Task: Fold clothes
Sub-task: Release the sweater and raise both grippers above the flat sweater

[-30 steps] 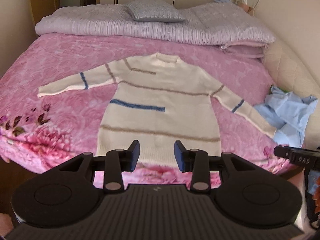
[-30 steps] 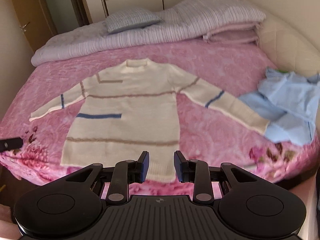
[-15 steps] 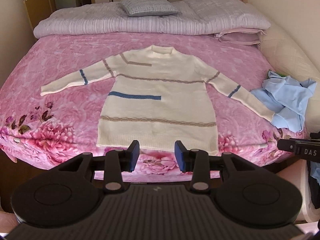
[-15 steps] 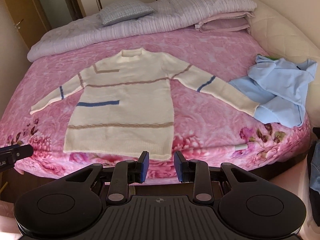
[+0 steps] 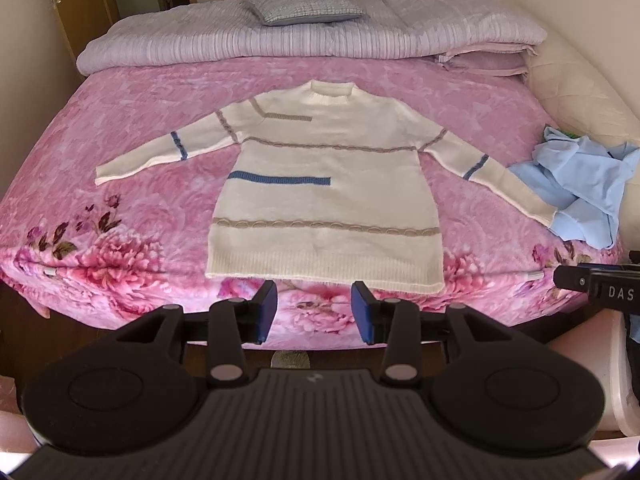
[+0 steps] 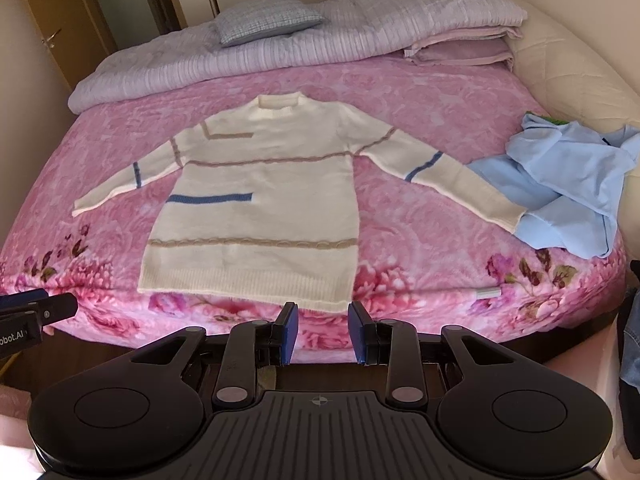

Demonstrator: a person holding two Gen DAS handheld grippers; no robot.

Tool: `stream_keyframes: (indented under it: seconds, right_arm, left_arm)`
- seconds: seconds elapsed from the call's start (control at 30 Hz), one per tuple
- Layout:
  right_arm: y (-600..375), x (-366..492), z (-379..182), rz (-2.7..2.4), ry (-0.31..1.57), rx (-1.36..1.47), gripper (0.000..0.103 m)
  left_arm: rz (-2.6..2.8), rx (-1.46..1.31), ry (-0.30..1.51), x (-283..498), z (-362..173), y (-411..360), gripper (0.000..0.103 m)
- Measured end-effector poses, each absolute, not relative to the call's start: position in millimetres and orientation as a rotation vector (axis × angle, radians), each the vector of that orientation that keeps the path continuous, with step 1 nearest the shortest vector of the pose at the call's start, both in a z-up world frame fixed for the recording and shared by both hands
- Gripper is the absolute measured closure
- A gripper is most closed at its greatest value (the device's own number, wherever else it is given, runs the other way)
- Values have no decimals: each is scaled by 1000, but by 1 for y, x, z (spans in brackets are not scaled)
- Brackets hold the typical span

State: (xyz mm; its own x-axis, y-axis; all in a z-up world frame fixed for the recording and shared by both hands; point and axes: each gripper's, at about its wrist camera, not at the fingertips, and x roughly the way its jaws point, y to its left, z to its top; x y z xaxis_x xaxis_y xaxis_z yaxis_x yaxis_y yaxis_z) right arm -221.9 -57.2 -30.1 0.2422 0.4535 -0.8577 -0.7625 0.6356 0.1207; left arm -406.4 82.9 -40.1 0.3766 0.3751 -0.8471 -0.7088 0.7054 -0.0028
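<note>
Fingers (image 5: 267, 306) of the left gripper (image 5: 314, 308) stand spread apart with nothing between them, hanging just off the near edge of the bed (image 5: 80, 128), below the sweater's hem. The right gripper (image 6: 322, 330) is likewise parted and empty, its blue pads over the bed's front edge near the hem's right corner. Each gripper shows at the margin of the other's view: the right one at the far right of the left camera, the left one at the far left of the right camera.

Beyond them the sweater (image 5: 324, 196) lies flat and face up on the pink flowered bedspread (image 6: 420, 216), collar toward the headboard, hem near the foot edge. It is cream with tan bands across the chest and lower body and a short blue stripe on the left side. Both sleeves are spread out sideways, each with a blue band; the right sleeve's cuff reaches and touches a crumpled light blue garment (image 6: 568, 184) at the bed's right side.

Farther back, a folded lilac quilt (image 5: 312, 36) runs across the head of the bed, with a small grey-blue pillow (image 5: 304, 8) on top.
</note>
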Motion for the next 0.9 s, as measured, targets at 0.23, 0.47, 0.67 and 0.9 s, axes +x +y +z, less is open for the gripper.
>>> stream_keyframes:
  seconds: [0.23, 0.47, 0.67, 0.9]
  right_arm:
    - [-66, -219, -33, 843, 1047, -340, 72]
    - [-75, -216, -28, 819, 1047, -318, 72]
    - [-80, -215, -27, 808, 1054, -315, 72]
    - [-77, -216, -26, 810, 1056, -314, 72]
  left_arm:
    - [722, -381, 972, -403, -39, 77, 66]
    - [704, -360, 967, -395, -35, 72, 66]
    - [689, -355, 971, -394, -34, 70, 66]
    - [682, -349, 974, -393, -35, 73, 66]
